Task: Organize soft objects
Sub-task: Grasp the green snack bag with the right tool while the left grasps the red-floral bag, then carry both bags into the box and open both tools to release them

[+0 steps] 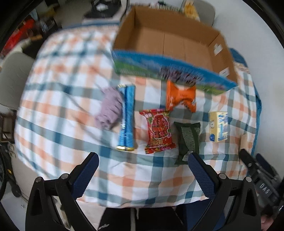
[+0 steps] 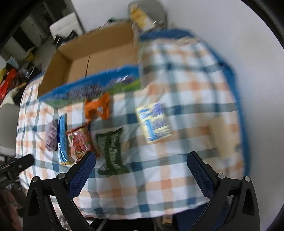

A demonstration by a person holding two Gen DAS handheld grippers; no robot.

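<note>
A row of items lies on the checked tablecloth (image 1: 62, 99) in front of an open cardboard box (image 1: 168, 40): a purple cloth (image 1: 109, 106), a blue tube pack (image 1: 127, 117), a red snack packet (image 1: 158, 130), an orange packet (image 1: 181, 96), a dark green packet (image 1: 188, 138) and a yellow carton (image 1: 218, 126). My left gripper (image 1: 142, 160) is open and empty, held above the table's near edge. My right gripper (image 2: 140, 160) is open and empty, above the green packet (image 2: 111, 149) and the carton (image 2: 154, 122). The box (image 2: 92, 58) looks empty inside.
The right gripper's body shows at the right edge of the left wrist view (image 1: 257, 176). A grey chair (image 1: 12, 74) stands left of the table. Clutter and a red object (image 1: 16, 37) lie at far left. A chair with a yellow bag (image 2: 140, 16) stands behind the table.
</note>
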